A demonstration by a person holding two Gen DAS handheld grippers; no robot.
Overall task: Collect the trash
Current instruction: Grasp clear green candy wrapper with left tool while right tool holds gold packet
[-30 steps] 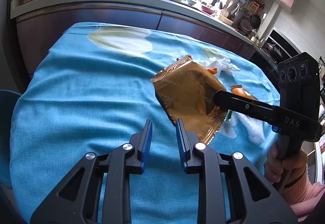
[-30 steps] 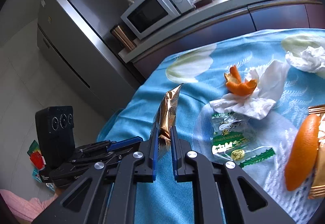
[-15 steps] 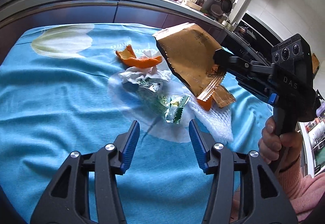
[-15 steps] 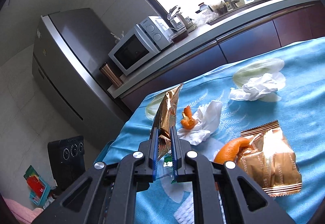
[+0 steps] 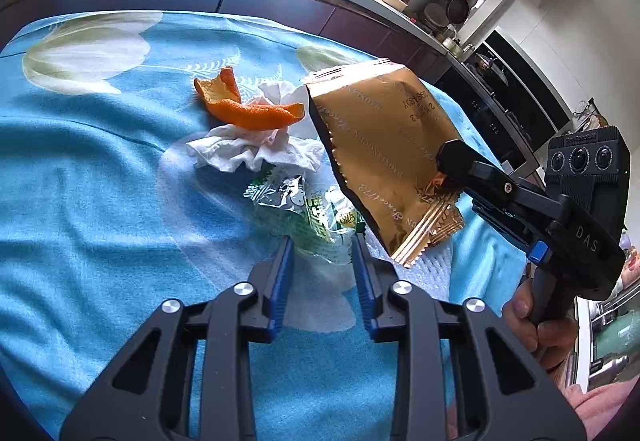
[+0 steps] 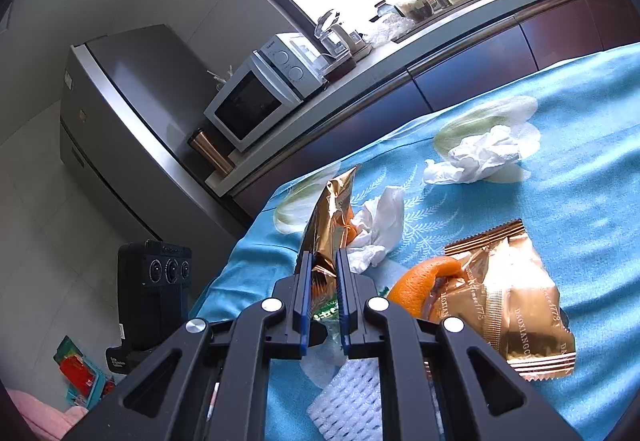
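Left wrist view: left gripper [image 5: 322, 241] fingers are closing around the green wrapper [image 5: 298, 201], which may slip free; right gripper [image 6: 322, 269] pinches the gold bag [image 5: 384, 157].

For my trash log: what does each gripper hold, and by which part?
Right gripper: gold snack wrapper, by its crimped end. Left gripper: closing around the green-and-clear wrapper, not gripping.

Two gold snack wrappers [image 6: 508, 289], two crumpled tissues [image 6: 480, 155], two orange peels [image 5: 250, 107], one green-printed clear wrapper [image 5: 296, 201], one foam net [image 6: 348, 397].
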